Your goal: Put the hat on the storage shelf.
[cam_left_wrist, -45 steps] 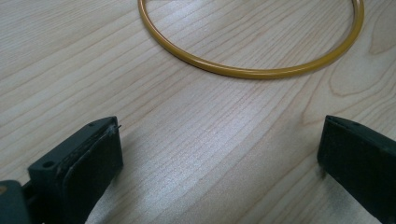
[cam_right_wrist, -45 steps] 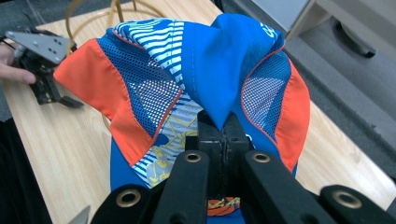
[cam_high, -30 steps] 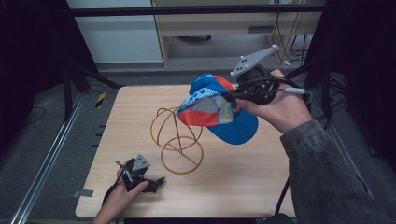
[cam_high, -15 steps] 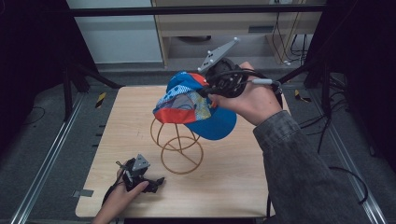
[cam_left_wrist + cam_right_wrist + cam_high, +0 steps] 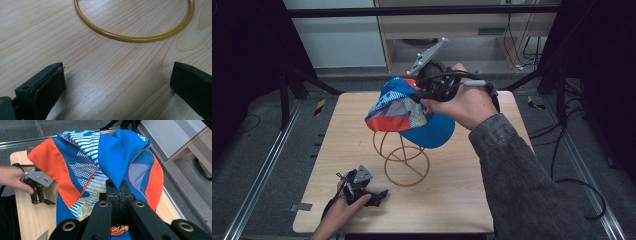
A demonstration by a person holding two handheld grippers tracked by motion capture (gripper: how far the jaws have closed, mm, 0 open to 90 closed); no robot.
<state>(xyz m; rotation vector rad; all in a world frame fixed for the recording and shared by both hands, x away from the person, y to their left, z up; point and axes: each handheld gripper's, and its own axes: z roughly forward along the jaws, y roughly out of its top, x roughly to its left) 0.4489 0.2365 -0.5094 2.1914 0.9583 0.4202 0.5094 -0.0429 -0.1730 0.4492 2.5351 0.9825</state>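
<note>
Right gripper [image 5: 119, 195] was clamped on cap [image 5: 404, 112], held just above wire stand [image 5: 402, 155]. Cap not yet seated; lowering and release remained. Left gripper [image 5: 362, 187] rested on table [image 5: 462, 200], jaws wide, empty.

a pale wooden surface [image 5: 452, 200] with visible grain sits inside a frame of metal rails [image 5: 257, 175] that run along its sides on a grey floor [image 5: 242, 165]. a light cabinet [image 5: 337, 40] and a low wooden shelf unit [image 5: 462, 25] stand behind it, with cables [image 5: 522, 45] hanging at the right, yellow-black tape [image 5: 319, 106] marking the floor at the left, and a black cable [image 5: 579, 195] looping over the floor at the right.
</note>
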